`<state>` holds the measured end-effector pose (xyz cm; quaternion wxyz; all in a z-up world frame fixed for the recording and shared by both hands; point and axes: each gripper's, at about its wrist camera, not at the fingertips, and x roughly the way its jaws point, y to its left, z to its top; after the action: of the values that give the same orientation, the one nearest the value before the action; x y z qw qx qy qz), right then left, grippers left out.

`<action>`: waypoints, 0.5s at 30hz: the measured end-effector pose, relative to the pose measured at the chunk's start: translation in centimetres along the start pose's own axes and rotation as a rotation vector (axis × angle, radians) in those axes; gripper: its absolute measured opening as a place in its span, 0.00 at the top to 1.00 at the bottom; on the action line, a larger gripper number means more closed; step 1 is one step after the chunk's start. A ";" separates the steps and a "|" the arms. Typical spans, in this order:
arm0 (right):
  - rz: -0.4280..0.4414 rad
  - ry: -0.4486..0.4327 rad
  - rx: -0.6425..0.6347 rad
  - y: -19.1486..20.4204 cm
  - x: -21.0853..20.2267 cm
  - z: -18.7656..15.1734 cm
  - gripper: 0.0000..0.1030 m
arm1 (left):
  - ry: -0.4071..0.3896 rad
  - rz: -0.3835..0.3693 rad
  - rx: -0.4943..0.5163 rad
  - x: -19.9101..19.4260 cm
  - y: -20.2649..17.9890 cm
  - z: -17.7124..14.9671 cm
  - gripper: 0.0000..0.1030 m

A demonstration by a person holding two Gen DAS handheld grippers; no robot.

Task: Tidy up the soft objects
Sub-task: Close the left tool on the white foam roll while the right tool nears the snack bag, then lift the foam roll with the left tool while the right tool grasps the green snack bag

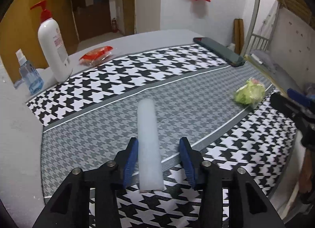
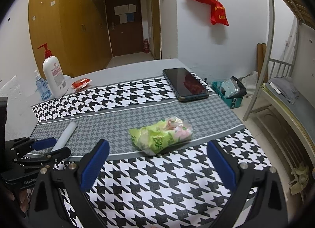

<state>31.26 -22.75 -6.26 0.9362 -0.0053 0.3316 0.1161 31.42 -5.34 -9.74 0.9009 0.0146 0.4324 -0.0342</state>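
Note:
A white foam cylinder (image 1: 149,141) lies on the houndstooth mat (image 1: 177,66), its near end between the pads of my left gripper (image 1: 158,145); the left pad touches it and a gap shows on the right, so the jaws are open. The cylinder also shows in the right wrist view (image 2: 66,135). A crumpled green snack packet (image 2: 161,136) lies on the grey band, just ahead of my right gripper (image 2: 157,149), which is wide open and empty. The packet shows at the right in the left wrist view (image 1: 249,94). A small red packet (image 1: 96,54) lies at the back left.
A white pump bottle (image 1: 54,48) and a blue spray bottle (image 1: 31,74) stand at the back left. A dark phone (image 2: 185,84) lies at the mat's far right corner. A bunk bed frame (image 2: 275,66) and a box (image 2: 229,92) stand right of the table.

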 end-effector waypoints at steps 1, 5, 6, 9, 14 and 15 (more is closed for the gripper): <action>-0.001 0.000 0.001 0.0 0.0 0.0 0.02 | -0.001 0.003 -0.002 0.1 0.1 0.0 0.62; 0.007 0.002 0.003 -0.1 0.3 0.2 0.02 | -0.006 0.015 -0.007 0.1 0.4 0.1 0.67; 0.010 0.006 0.000 -0.1 0.5 0.2 0.02 | -0.005 0.014 -0.006 0.1 0.4 0.1 0.67; 0.012 0.019 -0.014 -0.1 1.0 0.2 0.02 | -0.008 0.017 -0.005 0.0 0.6 0.1 0.67; 0.031 0.032 -0.042 0.3 1.6 0.5 0.02 | -0.020 0.019 0.003 -0.1 0.5 -0.1 0.78; 0.032 0.035 -0.047 0.4 1.8 0.5 0.02 | -0.020 0.019 -0.004 -0.2 0.7 -0.1 0.78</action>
<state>32.85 -21.97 -6.92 0.9279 -0.0240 0.3451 0.1390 31.28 -4.63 -9.70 0.9055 0.0166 0.4232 -0.0251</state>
